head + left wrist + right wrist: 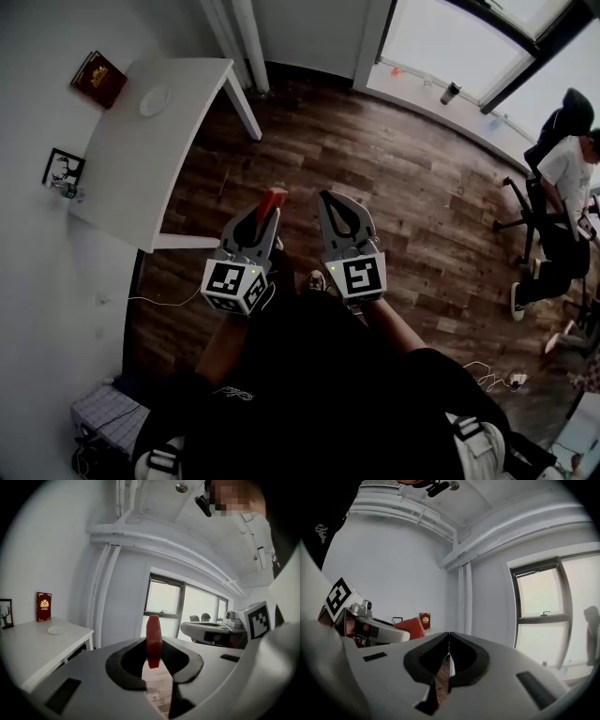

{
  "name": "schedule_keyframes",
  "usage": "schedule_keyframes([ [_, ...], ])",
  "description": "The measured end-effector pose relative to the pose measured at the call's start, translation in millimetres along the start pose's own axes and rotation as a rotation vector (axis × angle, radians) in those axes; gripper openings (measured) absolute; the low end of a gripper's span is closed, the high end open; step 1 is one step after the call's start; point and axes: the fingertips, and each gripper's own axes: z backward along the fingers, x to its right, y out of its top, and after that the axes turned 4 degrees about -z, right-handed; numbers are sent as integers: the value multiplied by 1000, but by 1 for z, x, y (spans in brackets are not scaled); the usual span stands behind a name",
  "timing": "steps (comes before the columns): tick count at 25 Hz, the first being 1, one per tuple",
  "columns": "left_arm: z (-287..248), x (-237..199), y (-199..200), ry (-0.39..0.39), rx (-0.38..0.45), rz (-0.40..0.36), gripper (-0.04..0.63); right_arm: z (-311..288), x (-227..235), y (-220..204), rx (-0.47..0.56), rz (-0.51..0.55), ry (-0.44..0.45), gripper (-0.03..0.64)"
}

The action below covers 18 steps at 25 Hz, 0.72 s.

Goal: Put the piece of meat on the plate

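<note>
A red piece of meat (272, 201) stands upright between the tips of my left gripper (270, 210), which is shut on it; in the left gripper view the meat (153, 641) sticks up from the closed jaws. A small white plate (155, 101) lies on the white table (131, 178) at the far left, also visible as the plate (56, 630) well ahead and left of the left gripper. My right gripper (330, 199) is held beside the left one, shut and empty; its own view shows the right gripper (449, 634) with tips together and the meat (410, 627) off to its left.
A red book (97, 79) and a small framed picture (64, 169) lean on the wall by the table. Wooden floor lies below. A person sits on an office chair (562, 187) at the right by the windows. Cables and a power strip (514, 380) lie on the floor.
</note>
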Motion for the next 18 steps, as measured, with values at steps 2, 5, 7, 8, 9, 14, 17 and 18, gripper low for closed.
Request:
schedule_keyframes([
  [2,-8,-8,-4,1,-12,-2,86,-4,7,-10,-24,4,-14,21],
  [5,-24,-15,-7,-8,-10,13,86,-9,23,-20,-38,-31,-30,21],
  [7,-35,-19,-6,-26,-6,18,86,-16,28,-21,-45,-21,-37,21],
  [8,-39,-23,-3,-35,-1,16,86,-22,29,-20,-48,-14,-38,21],
  [9,-44,-27,-1,-42,3,13,86,-29,29,-19,-50,-15,-36,21],
  [14,-72,-56,-3,-62,-17,9,86,-67,44,-26,-59,-46,-47,21],
  [17,-86,-90,0,-34,-31,5,86,-99,39,-29,-86,-62,-18,21],
  [18,-90,-104,1,-21,-34,1,86,-113,37,-29,-96,-61,-9,21],
])
